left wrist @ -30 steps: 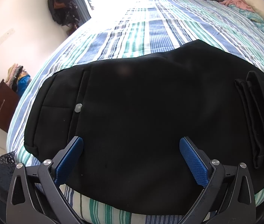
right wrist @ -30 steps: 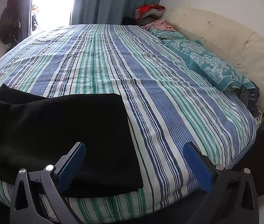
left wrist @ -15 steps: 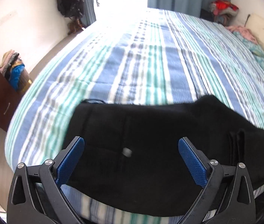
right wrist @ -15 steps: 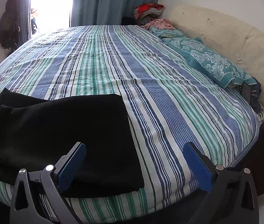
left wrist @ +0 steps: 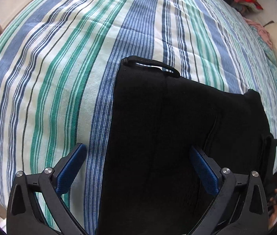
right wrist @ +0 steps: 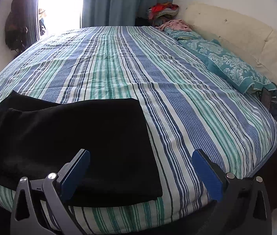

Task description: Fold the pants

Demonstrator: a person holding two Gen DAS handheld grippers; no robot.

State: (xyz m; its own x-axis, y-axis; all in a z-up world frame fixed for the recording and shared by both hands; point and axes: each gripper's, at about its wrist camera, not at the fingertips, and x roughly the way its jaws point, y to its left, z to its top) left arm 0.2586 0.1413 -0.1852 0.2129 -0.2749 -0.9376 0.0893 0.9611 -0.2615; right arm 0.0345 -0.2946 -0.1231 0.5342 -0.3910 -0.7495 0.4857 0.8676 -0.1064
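Note:
Black pants (left wrist: 169,129) lie flat on the striped bedspread (left wrist: 60,62) near the bed's front edge. In the left wrist view their waistband end with a belt loop (left wrist: 152,65) points away from me. My left gripper (left wrist: 138,152) is open and empty, hovering over the pants' left edge. In the right wrist view the folded leg end of the pants (right wrist: 69,137) lies at lower left. My right gripper (right wrist: 141,156) is open and empty, above the pants' right edge and the bedspread (right wrist: 158,74).
A teal patterned pillow (right wrist: 226,64) and a cream headboard (right wrist: 236,37) run along the right. A pile of clothes (right wrist: 163,11) sits at the far corner by blue curtains (right wrist: 126,2). The bed's front edge drops off just below both grippers.
My left gripper has swung left and closer, from over the middle of the pants to their waistband-side edge. The right gripper has barely moved. Both stay open.

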